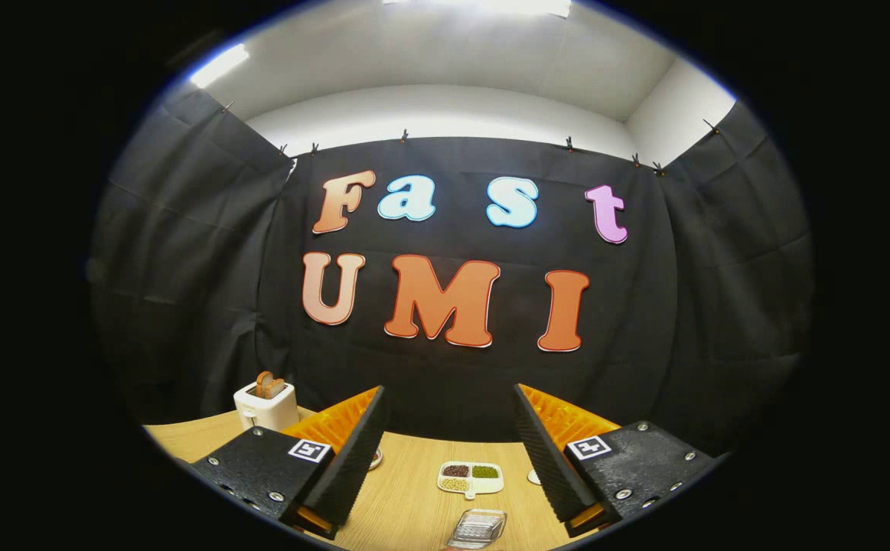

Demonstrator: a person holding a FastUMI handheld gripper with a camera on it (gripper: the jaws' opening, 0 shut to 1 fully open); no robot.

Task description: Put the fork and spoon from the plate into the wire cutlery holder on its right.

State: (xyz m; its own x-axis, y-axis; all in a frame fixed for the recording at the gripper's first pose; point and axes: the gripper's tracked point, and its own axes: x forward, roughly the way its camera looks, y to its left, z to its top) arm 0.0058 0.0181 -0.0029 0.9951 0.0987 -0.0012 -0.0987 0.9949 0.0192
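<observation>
Currently jaws wide apart, nothing between them, gripper (pixel 451 451) held high over the table (pixel 406 505)
Just ahead: divided snack tray (pixel 471 478), clear ridged dish (pixel 478 528); toaster (pixel 265 405) far left. Fork, spoon, holder unlocated, so their axis can't be judged; descending blind risks hitting the wrong dish

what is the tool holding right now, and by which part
Nothing is held. The tool is open, its fingers spread wide with only bare wooden table between them; a small divided dish and a clear container lie untouched on it.
</observation>
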